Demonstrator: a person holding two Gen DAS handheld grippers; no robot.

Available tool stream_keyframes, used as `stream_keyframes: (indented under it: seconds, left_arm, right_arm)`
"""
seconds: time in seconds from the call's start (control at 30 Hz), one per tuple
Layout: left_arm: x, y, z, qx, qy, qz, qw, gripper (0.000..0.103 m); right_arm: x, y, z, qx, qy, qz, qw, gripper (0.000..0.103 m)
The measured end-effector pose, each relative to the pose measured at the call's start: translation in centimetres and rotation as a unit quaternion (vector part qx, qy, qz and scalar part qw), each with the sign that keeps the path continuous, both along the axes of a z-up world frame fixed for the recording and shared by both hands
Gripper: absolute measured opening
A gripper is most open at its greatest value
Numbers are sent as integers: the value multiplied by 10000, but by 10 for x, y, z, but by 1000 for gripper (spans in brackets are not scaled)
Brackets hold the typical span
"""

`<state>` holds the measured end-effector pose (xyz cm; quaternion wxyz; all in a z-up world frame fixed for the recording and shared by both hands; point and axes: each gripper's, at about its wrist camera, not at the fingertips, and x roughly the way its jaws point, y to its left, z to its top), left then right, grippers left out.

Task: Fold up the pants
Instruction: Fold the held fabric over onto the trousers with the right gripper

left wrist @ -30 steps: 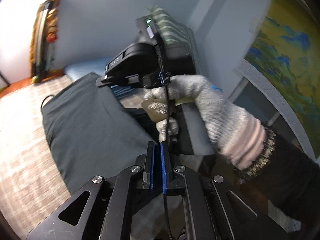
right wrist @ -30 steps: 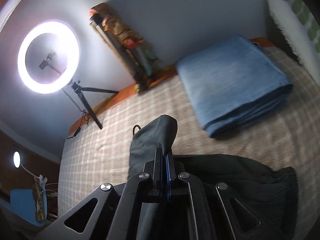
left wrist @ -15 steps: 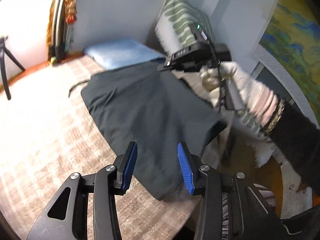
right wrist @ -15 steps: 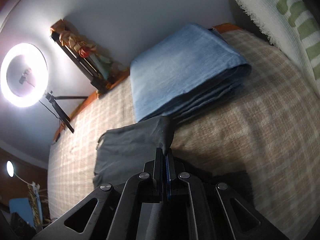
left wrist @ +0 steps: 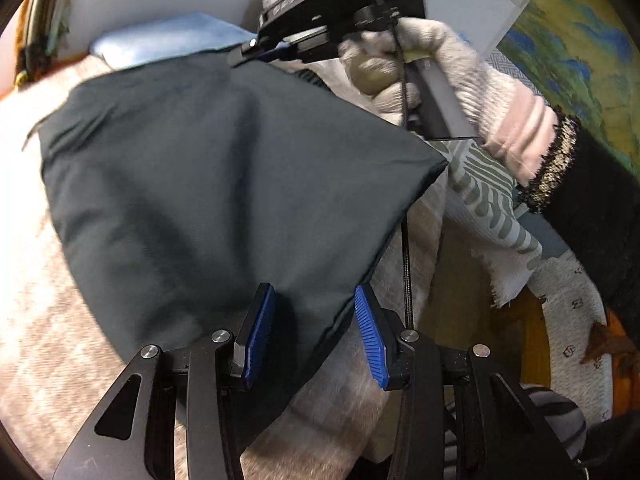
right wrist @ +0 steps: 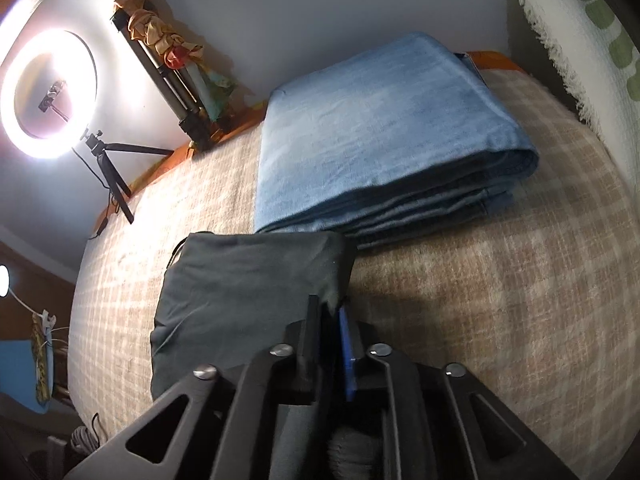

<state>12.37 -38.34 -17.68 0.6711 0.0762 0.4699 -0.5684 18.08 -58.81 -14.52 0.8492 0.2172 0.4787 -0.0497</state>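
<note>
Left wrist view: the dark pants [left wrist: 208, 184] lie folded on a bed covered by a beige plaid blanket [left wrist: 36, 288]. The left tool [left wrist: 314, 330] hangs just above their near edge, its blue pads apart at a middling width and pressing on nothing. At the far corner a gloved hand [left wrist: 432, 72] holds the right tool [left wrist: 276, 46] low against the cloth.

Right wrist view: the right tool [right wrist: 332, 340] has just been opening; its pads stand narrowly apart with a corner of the pants [right wrist: 248, 284] between them, seemingly no longer pinched. A folded blue blanket [right wrist: 380, 132] lies just beyond, touching or nearly touching the pants. A ring light [right wrist: 48, 92] glows at the left.

The pants look light, soft and limp, likely to sag and slide unless supported. Corners and doubled edges seem the surest places to take hold.
</note>
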Motion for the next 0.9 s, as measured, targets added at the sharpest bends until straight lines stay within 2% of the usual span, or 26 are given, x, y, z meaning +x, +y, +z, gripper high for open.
stream_keyframes:
  seconds: [0.03,0.13,0.4,0.53,0.77,0.8,0.87,0.9]
  left_arm:
    - [0,0,-1,-18,32,3,10000,40]
    - [3,-2,-3,-60,53,-9,10000,40]
    - [0,-5,-6,-106,4,-60,9999,40]
    - [1,-5,-6,-111,3,-78,9999,40]
    - [0,-1,0,-79,-89,-66,9999,40]
    - [0,-1,0,-78,-104,-57,9999,40]
    - [0,3,5,-72,-164,-6,9998,40]
    - [2,6,8,-82,-184,42,9998,40]
  right_arm:
    - [-5,-1,1,31,0,-12,10000,29]
    - [-26,-5,9,305,-126,-43,9994,34]
    - [-98,6,27,716,-318,-59,9969,36]
    - [-130,14,36,674,-405,-158,9968,38]
    - [-143,41,9,740,101,-72,9972,43]
    - [-142,46,4,690,169,-20,9975,41]
    - [-138,56,-1,430,306,82,9986,23]
    - [-136,60,-2,332,389,132,9986,8]
